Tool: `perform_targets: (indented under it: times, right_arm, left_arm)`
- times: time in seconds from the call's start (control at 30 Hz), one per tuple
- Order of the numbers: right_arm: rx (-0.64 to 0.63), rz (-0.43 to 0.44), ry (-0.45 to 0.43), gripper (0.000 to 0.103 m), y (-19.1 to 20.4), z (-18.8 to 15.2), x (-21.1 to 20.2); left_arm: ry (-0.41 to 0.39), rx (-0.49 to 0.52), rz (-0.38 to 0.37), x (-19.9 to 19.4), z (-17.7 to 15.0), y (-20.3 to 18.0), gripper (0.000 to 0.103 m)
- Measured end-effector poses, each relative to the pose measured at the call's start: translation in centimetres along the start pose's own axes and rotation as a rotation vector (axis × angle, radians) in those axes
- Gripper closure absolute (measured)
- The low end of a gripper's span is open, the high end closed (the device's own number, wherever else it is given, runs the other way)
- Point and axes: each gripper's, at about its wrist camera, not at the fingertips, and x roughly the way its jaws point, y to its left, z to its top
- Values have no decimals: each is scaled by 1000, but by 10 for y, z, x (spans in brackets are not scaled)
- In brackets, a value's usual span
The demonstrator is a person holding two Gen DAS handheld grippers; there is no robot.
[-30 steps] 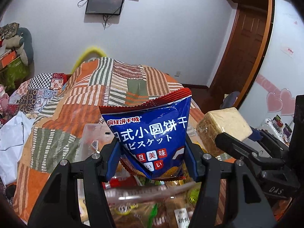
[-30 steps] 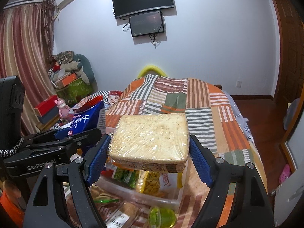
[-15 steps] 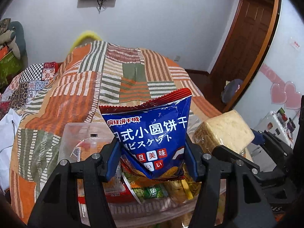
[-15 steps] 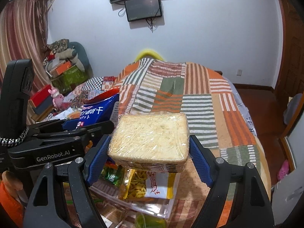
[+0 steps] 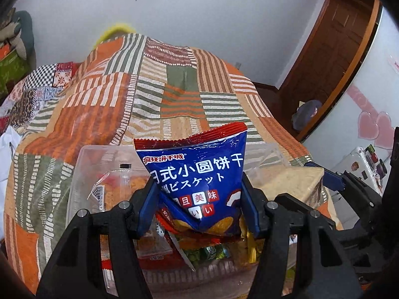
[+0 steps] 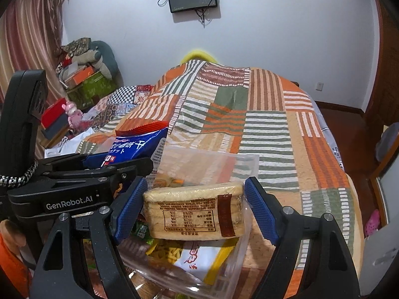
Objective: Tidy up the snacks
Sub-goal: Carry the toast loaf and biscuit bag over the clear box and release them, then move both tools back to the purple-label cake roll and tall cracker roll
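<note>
The left tool [image 5: 198, 210] is clamped on a blue biscuit bag [image 5: 197, 182], its blue pads pressing the bag's lower sides while the red crimped top stands upright above them. The right tool [image 6: 194, 214] has its pads spread a little wider than the wrapped pack of crackers [image 6: 193, 213] between them; a gap shows on each side, so I cannot tell whether it truly grips the pack, whose label side faces the camera.

Both snacks sit over a clear plastic box [image 5: 82, 164] that rests on the near end of the bed: the blue bag above the box's middle, the crackers at its right edge, just beside the bag. Inside the box lie other packets, among them a yellow one [image 6: 199, 256] under the crackers and a clear-wrapped one [image 5: 112, 189] at the box's left. Beyond the box the striped patchwork quilt [image 5: 154, 87] runs back to the white wall
</note>
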Motion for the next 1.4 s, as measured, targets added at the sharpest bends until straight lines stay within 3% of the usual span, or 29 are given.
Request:
perform_targets:
  times: [0.2, 0.83, 1.13, 1.4]
  right_arm:
    - [22, 22, 20, 24, -3, 2, 1]
    - [-11, 2, -104, 24, 6, 0, -62]
    - [-34, -13, -139, 20, 17, -16, -89]
    - [-18, 6, -89, 20, 29, -44, -89]
  left_arm:
    - [-32, -12, -8, -10, 3, -2, 30]
    - [-157, 81, 40, -99, -14, -14, 25]
    - [-150, 88, 76, -140, -51, 6, 19]
    - [-95, 75, 145, -151, -85, 36, 16]
